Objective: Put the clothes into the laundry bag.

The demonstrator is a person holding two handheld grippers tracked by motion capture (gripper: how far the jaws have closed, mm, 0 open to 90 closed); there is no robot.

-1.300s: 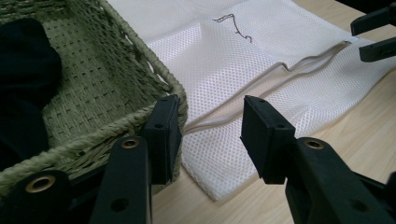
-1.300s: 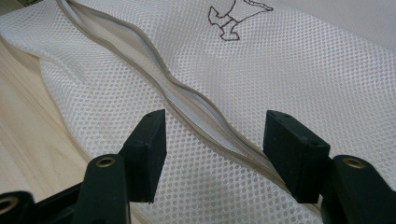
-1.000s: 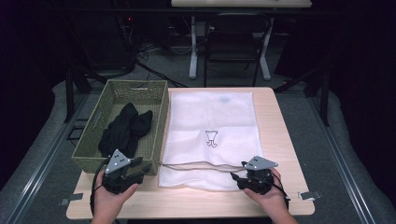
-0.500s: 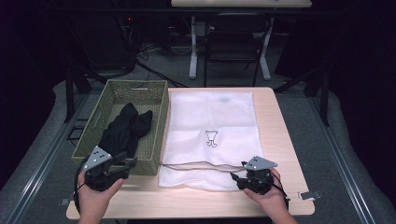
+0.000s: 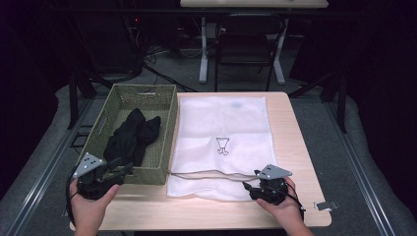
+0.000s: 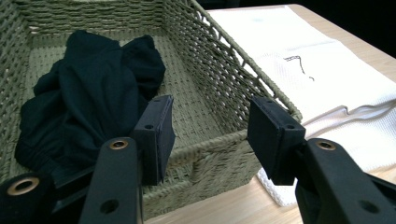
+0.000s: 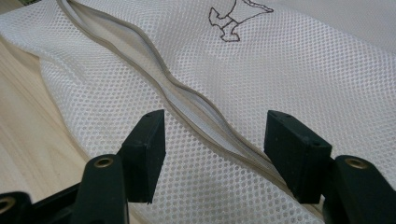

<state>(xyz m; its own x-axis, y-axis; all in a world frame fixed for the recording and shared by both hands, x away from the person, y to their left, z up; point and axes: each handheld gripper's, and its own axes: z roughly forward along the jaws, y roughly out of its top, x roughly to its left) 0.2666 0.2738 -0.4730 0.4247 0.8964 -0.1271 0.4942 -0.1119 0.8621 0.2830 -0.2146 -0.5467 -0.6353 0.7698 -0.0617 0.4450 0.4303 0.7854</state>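
Observation:
A white mesh laundry bag [image 5: 221, 137] lies flat on the table, its zipper seam [image 5: 216, 174] gaping slightly near the front edge. Beside it on the left stands a green woven basket [image 5: 164, 142] holding a crumpled black garment [image 5: 130, 137]. My left gripper [image 5: 124, 169] is open at the basket's front wall, and in the left gripper view its jaws [image 6: 210, 126] point over that wall [image 6: 219, 154] toward the garment [image 6: 88, 102]. My right gripper [image 5: 247, 188] is open at the bag's front right. The right gripper [image 7: 215, 140] straddles the zipper seam [image 7: 154, 70] just above the mesh.
The wooden table [image 5: 295, 147] has a bare strip to the right of the bag and along the front edge. A small metal clip [image 5: 326, 205] lies at the front right corner. Beyond the table are a chair [image 5: 241, 44] and desk legs on a dark floor.
My left gripper has moved left along the table's front edge, from near the bag's front left corner to the basket's front wall. The right gripper has stayed put.

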